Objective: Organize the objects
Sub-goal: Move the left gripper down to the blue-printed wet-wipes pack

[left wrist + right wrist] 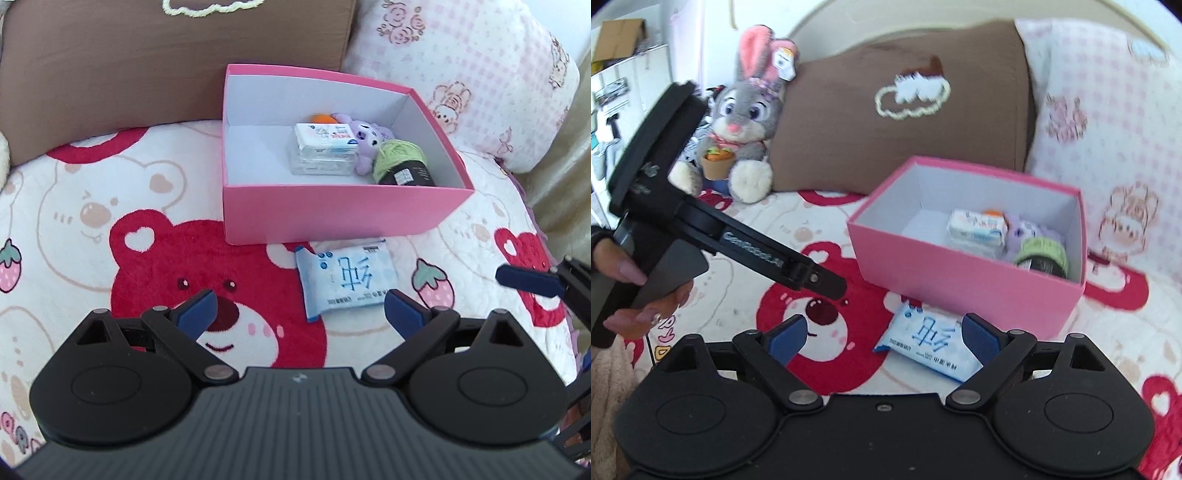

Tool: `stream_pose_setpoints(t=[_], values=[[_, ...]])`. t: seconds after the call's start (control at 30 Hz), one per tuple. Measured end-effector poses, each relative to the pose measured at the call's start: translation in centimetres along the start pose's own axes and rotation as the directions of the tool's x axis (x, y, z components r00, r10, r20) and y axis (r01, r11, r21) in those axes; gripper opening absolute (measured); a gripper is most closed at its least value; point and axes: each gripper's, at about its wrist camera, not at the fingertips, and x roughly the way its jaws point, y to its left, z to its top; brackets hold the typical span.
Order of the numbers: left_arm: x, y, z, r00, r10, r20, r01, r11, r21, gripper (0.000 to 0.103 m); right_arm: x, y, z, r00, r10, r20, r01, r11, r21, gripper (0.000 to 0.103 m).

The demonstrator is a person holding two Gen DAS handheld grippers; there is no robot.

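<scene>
With both my jaws spread wide and holding nothing, the one thing not yet put away is the blue tissue pack (347, 280), lying flat on the bear-print bed cover (155, 258) just in front of the near wall of the pink box (343, 218).

Seen along my left gripper (299, 310), the pack sits ahead and right of centre; its near right corner lies close to my right-hand pad, while my left-hand pad stands well apart from it over the red bear's face. Its long axis runs roughly left to right, a little tilted, so it lies across my line of reach.

Seen along my right gripper (882, 334), the tissue pack (929, 341) lies between the two pads and just ahead of them, its right end close to the right-hand pad. Here the long axis slants from far left to near right. I judge this to be the nearer gripper and the better lined up; the left one (820, 280) shows there as a dark arm reaching in from the left, short of the pack.

Inside the box, against its right side, lie a white tissue pack (325, 138) on a clear case, a purple plush (364, 134), an orange item behind them and a green yarn ball (400, 162). The left half of the floor looks bare, which I judge the likeliest place for the pack.
</scene>
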Motion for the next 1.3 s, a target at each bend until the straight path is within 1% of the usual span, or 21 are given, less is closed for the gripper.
stream_pose_setpoints(t=[0.07,0.13,0.17,0.2,0.27,0.43,0.5,0.6,0.73,0.9,0.93,0.97,1.03,1.07,1.1,1.13,1.2,1.23,1.3], values=[[1.2,0.5,-0.3,1.000,0.008,-0.007,-0.008,1.000,-0.017,0.098,0.9,-0.5,-0.2,1.000,0.015,-0.022,-0.015,0.999,0.039,0.093],[2.3,0.9,-0.4,1.000,-0.012,-0.019,0.012,1.000,-0.019,0.098,1.8,-1.0,-0.6,0.999,0.023,-0.038,-0.020,0.997,0.080,0.093],[2.7,1.1,-0.5,1.000,-0.010,-0.016,0.009,1.000,-0.024,0.098,2.3,-1.2,-0.8,0.999,0.022,-0.045,-0.018,0.995,0.094,0.093],[3.1,1.3,-0.7,1.000,0.003,-0.018,-0.004,1.000,-0.025,0.098,2.7,-1.3,-1.1,0.998,0.018,-0.055,-0.012,0.995,0.103,0.093],[3.9,1.4,-0.8,1.000,0.003,-0.018,-0.003,1.000,-0.022,0.098,3.5,-1.5,-1.7,0.997,0.007,-0.072,0.002,0.993,0.117,0.093],[5.9,1.2,-0.5,0.999,0.038,0.015,-0.038,0.999,-0.016,0.096,5.2,-2.2,-2.8,0.995,-0.024,-0.099,0.039,0.989,0.143,0.093],[6.4,1.4,-0.6,0.999,0.022,0.024,-0.021,1.000,-0.019,0.096,6.0,-2.4,-3.0,0.993,-0.049,-0.106,0.063,0.990,0.130,0.093],[7.3,1.6,-0.7,1.000,-0.017,0.015,0.017,0.999,-0.045,0.096,6.8,-2.7,-3.3,0.992,-0.080,-0.096,0.091,0.988,0.122,0.093],[8.4,1.3,-1.1,0.998,-0.052,0.024,0.053,0.998,-0.032,0.095,7.9,-3.3,-3.8,0.991,-0.096,-0.088,0.107,0.985,0.136,0.093],[9.9,1.1,-1.6,0.996,-0.093,0.016,0.093,0.995,-0.037,0.094,9.1,-4.0,-4.5,0.992,-0.103,-0.072,0.113,0.983,0.148,0.093],[10.2,1.1,-1.7,0.995,-0.093,0.018,0.094,0.995,-0.037,0.093,9.4,-4.2,-4.7,0.992,-0.104,-0.073,0.114,0.982,0.152,0.093],[10.4,1.0,-1.8,0.996,-0.090,0.021,0.091,0.995,-0.035,0.089,9.7,-4.4,-4.8,0.992,-0.105,-0.077,0.116,0.981,0.157,0.093],[10.8,1.0,-2.0,0.999,-0.043,0.032,0.044,0.999,-0.023,0.084,10.7,-4.8,-5.1,0.991,-0.093,-0.097,0.108,0.981,0.160,0.093],[11.1,1.0,-2.1,0.999,-0.025,0.033,0.025,1.000,-0.008,0.082,11.5,-4.9,-5.2,0.988,-0.079,-0.129,0.097,0.985,0.139,0.093],[11.3,1.2,-2.2,0.999,-0.020,0.034,0.020,1.000,-0.003,0.081,12.3,-4.8,-5.1,0.983,-0.082,-0.165,0.099,0.990,0.101,0.092],[11.5,1.6,-2.2,0.999,-0.015,0.031,0.015,1.000,-0.014,0.078,12.8,-4.7,-4.9,0.979,-0.097,-0.177,0.110,0.992,0.065,0.092],[12.0,2.2,-2.1,0.999,-0.033,0.021,0.034,0.998,-0.050,0.078,12.9,-5.0,-4.7,0.984,-0.112,-0.142,0.120,0.992,0.046,0.092],[12.1,2.3,-2.1,0.999,-0.042,0.026,0.043,0.997,-0.057,0.075,13.0,-5.4,-4.6,0.984,-0.110,-0.137,0.121,0.990,0.070,0.092],[12.1,2.3,-2.1,0.998,-0.057,0.033,0.059,0.997,-0.045,0.069,13.6,-6.1,-5.0,0.982,-0.076,-0.173,0.095,0.989,0.110,0.092]])
